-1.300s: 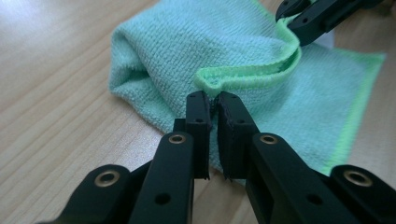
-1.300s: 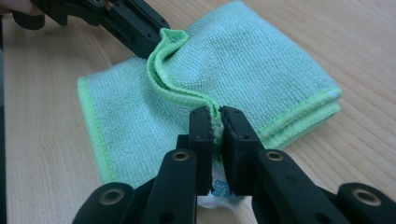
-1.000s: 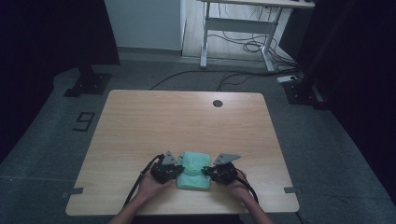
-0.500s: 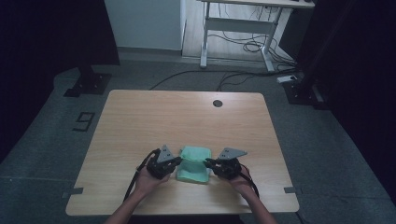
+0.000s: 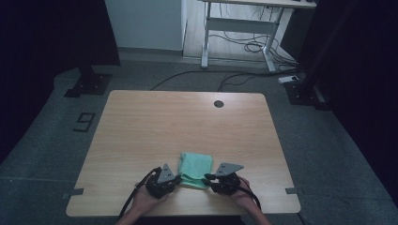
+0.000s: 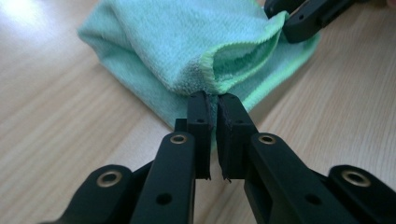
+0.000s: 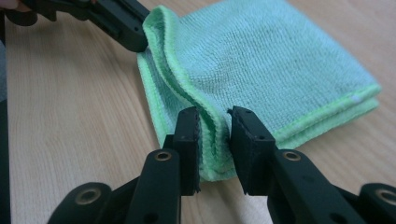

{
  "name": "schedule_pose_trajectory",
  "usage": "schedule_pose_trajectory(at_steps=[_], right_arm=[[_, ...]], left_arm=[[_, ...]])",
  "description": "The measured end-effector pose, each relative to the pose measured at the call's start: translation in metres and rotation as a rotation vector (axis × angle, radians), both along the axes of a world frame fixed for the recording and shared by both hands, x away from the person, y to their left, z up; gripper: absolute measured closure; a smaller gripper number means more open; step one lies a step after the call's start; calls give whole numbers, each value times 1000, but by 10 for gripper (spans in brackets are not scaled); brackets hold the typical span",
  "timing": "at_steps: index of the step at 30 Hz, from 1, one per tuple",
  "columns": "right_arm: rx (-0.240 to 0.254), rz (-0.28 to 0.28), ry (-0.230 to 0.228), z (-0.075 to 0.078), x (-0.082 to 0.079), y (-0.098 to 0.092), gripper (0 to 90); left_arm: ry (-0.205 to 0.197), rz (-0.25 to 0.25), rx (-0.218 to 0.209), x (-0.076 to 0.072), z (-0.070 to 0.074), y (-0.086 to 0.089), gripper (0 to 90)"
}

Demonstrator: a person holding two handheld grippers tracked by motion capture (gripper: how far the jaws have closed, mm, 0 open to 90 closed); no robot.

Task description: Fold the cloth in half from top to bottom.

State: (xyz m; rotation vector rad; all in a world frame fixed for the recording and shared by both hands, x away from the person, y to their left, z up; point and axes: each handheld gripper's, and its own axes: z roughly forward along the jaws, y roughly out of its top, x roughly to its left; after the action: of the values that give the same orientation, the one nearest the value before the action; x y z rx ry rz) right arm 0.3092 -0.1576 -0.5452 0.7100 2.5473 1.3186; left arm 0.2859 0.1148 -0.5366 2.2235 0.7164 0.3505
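A folded green cloth (image 5: 195, 168) lies on the wooden table (image 5: 187, 122) near its front edge. My left gripper (image 5: 177, 179) sits at the cloth's near left corner. In the left gripper view its jaws (image 6: 212, 99) are shut on the cloth's hem (image 6: 224, 70) and lift it a little. My right gripper (image 5: 206, 177) is at the near right corner. Its jaws (image 7: 212, 114) have just been opening. The cloth's folded edge (image 7: 210, 140) stands between them, and a gap shows at the right pad (image 7: 245, 140).
A dark round hole (image 5: 218, 103) sits near the table's far edge. Grey tape strips (image 5: 75, 192) mark the front corners. Beyond the table are a white desk frame (image 5: 234, 28), floor cables (image 5: 244, 75) and black stand bases (image 5: 89, 84).
Both hands have drawn back toward the table's near edge since half a second ago. The right jaws have parted around the cloth's edge.
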Motion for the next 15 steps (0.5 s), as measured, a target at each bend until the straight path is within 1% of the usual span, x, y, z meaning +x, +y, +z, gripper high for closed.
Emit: schedule_pose_trajectory(at_steps=[2,4,5,6,7,8,9,11,13,15], right_arm=[[1,1,10,-1,-1,-1,703],[1,2,11,-1,-1,-1,688],[0,6,10,-1,-2,-1,675],[-3,7,8,0,-2,-1,668],[-3,7,8,0,-2,-1,668],[-7,10,2,0,-3,-1,659],[-6,10,3,0,-3,-1,651],[-3,8,9,0,-3,-2,640],[1,5,6,1,-3,-2,627],[6,-1,4,2,-3,-3,614]], left_arm=[[20,-2,-12,1,-2,1,816],[46,-15,-37,2,-1,3,774],[49,-20,-48,3,1,4,737],[39,-23,-55,3,3,5,694],[39,-23,-55,3,3,5,644],[35,-22,-96,4,12,9,599],[32,-20,-118,6,16,11,583],[25,-12,-139,11,24,14,569],[22,9,-145,19,28,15,571],[25,38,-142,29,29,15,582]])
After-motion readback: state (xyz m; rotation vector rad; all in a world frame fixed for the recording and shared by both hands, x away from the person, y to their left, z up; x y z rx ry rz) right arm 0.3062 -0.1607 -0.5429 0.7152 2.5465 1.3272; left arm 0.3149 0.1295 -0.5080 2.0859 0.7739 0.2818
